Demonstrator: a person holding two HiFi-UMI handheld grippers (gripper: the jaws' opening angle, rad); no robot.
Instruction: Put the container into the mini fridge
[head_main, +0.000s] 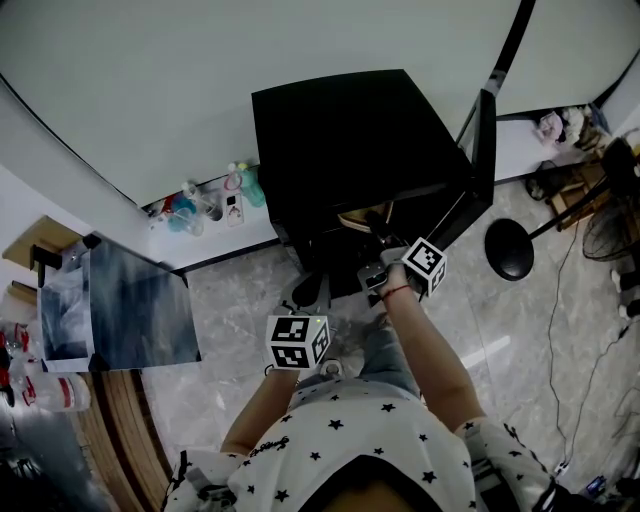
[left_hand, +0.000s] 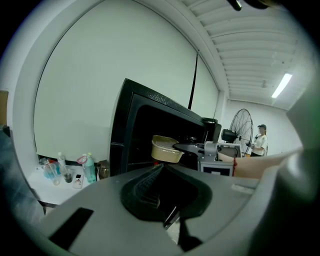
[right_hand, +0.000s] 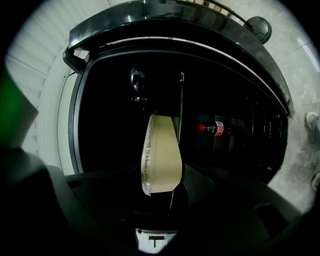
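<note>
You are gripping the container (right_hand: 161, 155) level between the right gripper's (head_main: 378, 245) wide-set jaws at the open fridge's (head_main: 350, 130) mouth, lined up to go straight in, while holding the left gripper (left_hand: 165, 197), closed and empty, back out of its path.

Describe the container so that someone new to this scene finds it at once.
Find the black mini fridge against the white wall. At its opening the right gripper holds a shallow beige container. It is the only pale thing against the dark interior; the dark, red-capped cola bottle lies beyond it.
</note>
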